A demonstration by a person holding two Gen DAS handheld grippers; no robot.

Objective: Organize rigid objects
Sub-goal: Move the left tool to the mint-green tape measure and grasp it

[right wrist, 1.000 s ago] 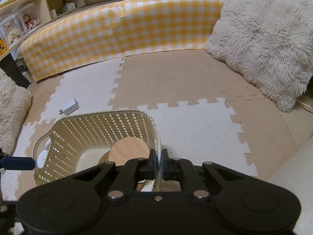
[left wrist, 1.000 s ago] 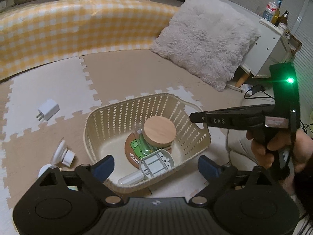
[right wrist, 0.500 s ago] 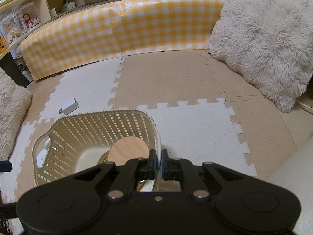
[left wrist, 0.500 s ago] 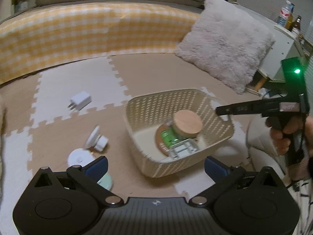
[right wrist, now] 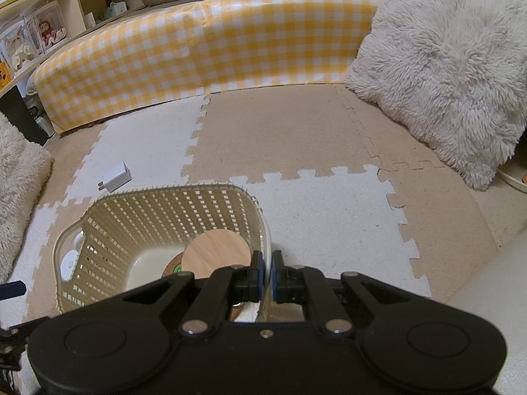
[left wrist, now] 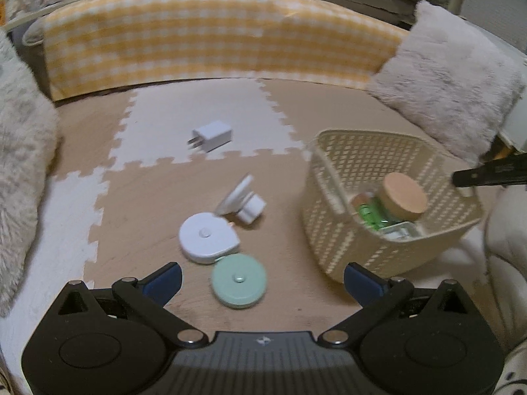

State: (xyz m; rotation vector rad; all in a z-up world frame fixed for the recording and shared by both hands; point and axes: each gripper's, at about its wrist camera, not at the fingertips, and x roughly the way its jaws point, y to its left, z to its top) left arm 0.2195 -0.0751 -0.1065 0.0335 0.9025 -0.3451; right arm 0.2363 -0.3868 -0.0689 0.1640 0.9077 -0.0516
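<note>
The floor is covered with big foam puzzle mats (right wrist: 322, 217) in tan and white. A long yellow checked cushion (right wrist: 204, 56) runs along the back, and a fluffy white pillow (right wrist: 448, 75) leans at its right end.

The cream basket (left wrist: 438, 233) with lots of little holes sits on the mats. Inside it is a jar with a round wooden lid (left wrist: 404, 192), and something green (left wrist: 370, 214) lies beside the jar. A grey plastic piece (left wrist: 400, 230) lies at the front of the basket, but it is too blurry to name.

The right gripper (right wrist: 267, 271) has its two fingers pressed almost together on the near rim of the basket, so it is pinching the basket wall.

The left gripper (left wrist: 262, 278) has its fingers spread wide apart and holds nothing. It hangs above the mat, just in front of the loose things on the floor.

A white tape measure (left wrist: 207, 237) lies on the tan mat, to the left of the basket. A mint green tape measure (left wrist: 238, 279) lies right beside it, closer to the left gripper, sitting between the two open fingers. A small white part with a flat round disc (left wrist: 242, 199) lies tipped over just behind the white tape measure. A white plug charger (left wrist: 212, 135) lies farther back on a white mat, well apart from the others.
</note>
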